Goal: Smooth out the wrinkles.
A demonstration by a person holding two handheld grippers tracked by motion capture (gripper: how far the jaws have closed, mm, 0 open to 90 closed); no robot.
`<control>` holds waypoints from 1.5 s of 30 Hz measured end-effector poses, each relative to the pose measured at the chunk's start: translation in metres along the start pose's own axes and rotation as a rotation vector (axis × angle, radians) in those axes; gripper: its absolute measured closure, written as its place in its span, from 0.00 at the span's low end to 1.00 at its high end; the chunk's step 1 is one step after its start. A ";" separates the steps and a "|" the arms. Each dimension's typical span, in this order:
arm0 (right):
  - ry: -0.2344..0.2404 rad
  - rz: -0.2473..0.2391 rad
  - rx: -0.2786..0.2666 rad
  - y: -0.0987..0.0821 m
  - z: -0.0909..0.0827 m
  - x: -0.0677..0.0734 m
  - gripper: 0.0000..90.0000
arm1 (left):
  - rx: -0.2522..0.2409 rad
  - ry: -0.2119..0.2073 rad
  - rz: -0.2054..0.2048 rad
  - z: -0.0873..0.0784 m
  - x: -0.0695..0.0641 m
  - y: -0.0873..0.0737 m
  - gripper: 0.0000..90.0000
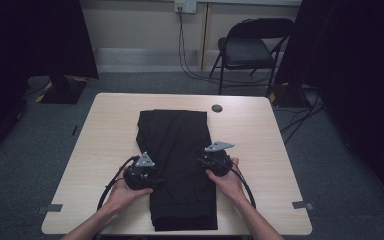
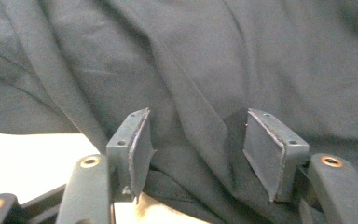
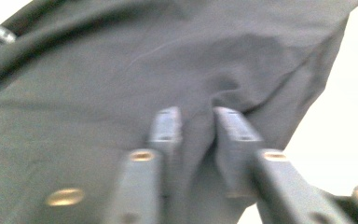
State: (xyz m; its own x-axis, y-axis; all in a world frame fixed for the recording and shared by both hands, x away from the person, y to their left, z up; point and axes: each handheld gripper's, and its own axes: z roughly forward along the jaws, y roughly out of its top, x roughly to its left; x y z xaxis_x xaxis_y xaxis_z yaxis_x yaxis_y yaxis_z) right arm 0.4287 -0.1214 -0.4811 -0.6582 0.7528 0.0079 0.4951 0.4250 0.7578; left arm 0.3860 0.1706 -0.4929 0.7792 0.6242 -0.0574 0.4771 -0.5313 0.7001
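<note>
Black trousers (image 1: 180, 150) lie folded lengthwise on the light wooden table (image 1: 105, 130), running from the middle to the near edge. My left gripper (image 1: 155, 180) sits at the cloth's left edge, held in a hand. In the left gripper view its jaws (image 2: 198, 140) stand apart over the dark cloth (image 2: 214, 60), a crease running between the pads without being pressed. My right gripper (image 1: 202, 160) is at the trousers' right edge. In the right gripper view its jaws (image 3: 196, 121) are nearly together, pinching a raised fold of the cloth (image 3: 121, 70).
A small round grey cap (image 1: 217, 108) sits in the table top near the far edge. A black folding chair (image 1: 250, 47) stands beyond the table, with cables on the floor. Bare table lies left and right of the trousers.
</note>
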 end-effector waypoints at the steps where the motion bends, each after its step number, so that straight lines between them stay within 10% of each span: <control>1: -0.010 0.005 0.006 -0.001 -0.002 -0.002 0.95 | 0.001 -0.002 -0.001 0.000 -0.001 -0.001 0.43; 8: -0.035 0.016 0.081 -0.021 -0.018 -0.009 0.78 | 0.030 -0.043 0.024 -0.008 -0.011 -0.004 0.38; 15: -0.046 0.019 -0.034 -0.004 -0.029 -0.008 0.54 | -0.093 -0.036 -0.048 -0.024 0.014 0.018 0.60; 22: 0.005 -0.055 -0.011 0.030 0.020 -0.001 0.50 | -0.021 0.060 -0.084 0.022 0.047 0.031 0.59; 27: 0.010 -0.041 0.042 0.015 0.044 -0.006 0.41 | -0.039 0.100 -0.050 0.024 0.040 0.025 0.55; 36: 0.036 -0.055 0.021 -0.008 0.021 0.004 0.41 | -0.029 0.044 -0.030 0.012 0.018 0.013 0.52; 40: 0.053 -0.062 0.011 -0.019 0.010 0.013 0.41 | -0.095 -0.040 -0.142 -0.003 0.014 0.016 0.53; 45: 0.080 -0.083 0.011 -0.027 0.000 0.024 0.41 | -0.142 0.035 -0.115 -0.012 0.027 0.019 0.51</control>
State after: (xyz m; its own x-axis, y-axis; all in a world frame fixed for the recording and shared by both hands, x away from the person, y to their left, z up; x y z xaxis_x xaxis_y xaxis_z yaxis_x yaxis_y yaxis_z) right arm 0.3998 -0.1145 -0.5016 -0.7402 0.6724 -0.0018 0.4433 0.4899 0.7507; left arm 0.4112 0.1846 -0.4730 0.7070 0.6969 -0.1203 0.4982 -0.3701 0.7841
